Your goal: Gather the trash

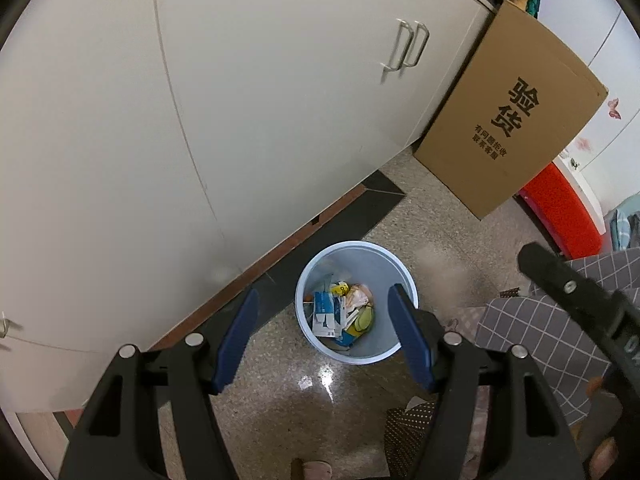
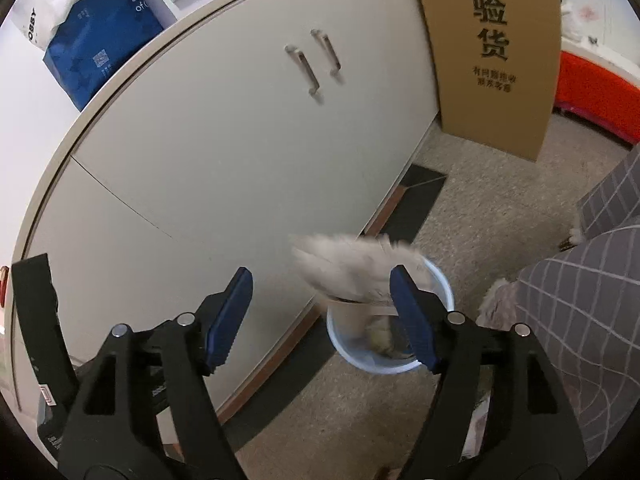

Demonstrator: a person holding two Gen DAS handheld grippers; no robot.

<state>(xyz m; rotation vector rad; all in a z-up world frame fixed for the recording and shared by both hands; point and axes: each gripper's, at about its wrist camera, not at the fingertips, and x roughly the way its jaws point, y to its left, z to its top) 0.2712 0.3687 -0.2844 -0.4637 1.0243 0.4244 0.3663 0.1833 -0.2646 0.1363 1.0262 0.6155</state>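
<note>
Here the right gripper gapes, its blurred pale tissue loose just above the blue bin near the cabinet, and could drift past the rim onto the floor; left gripper wide, empty

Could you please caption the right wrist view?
Open right gripper above a pale blue bin, blurred pale trash at its rim.

We read "验货" in large dark print on cardboard box; smaller lines beneath stay blurred. White bag shows "OBBY".

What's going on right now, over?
Both grippers open, left gripper, right gripper. Blurred pale scrap over blue bin, apparently dropping in. Nothing blocking.
</note>
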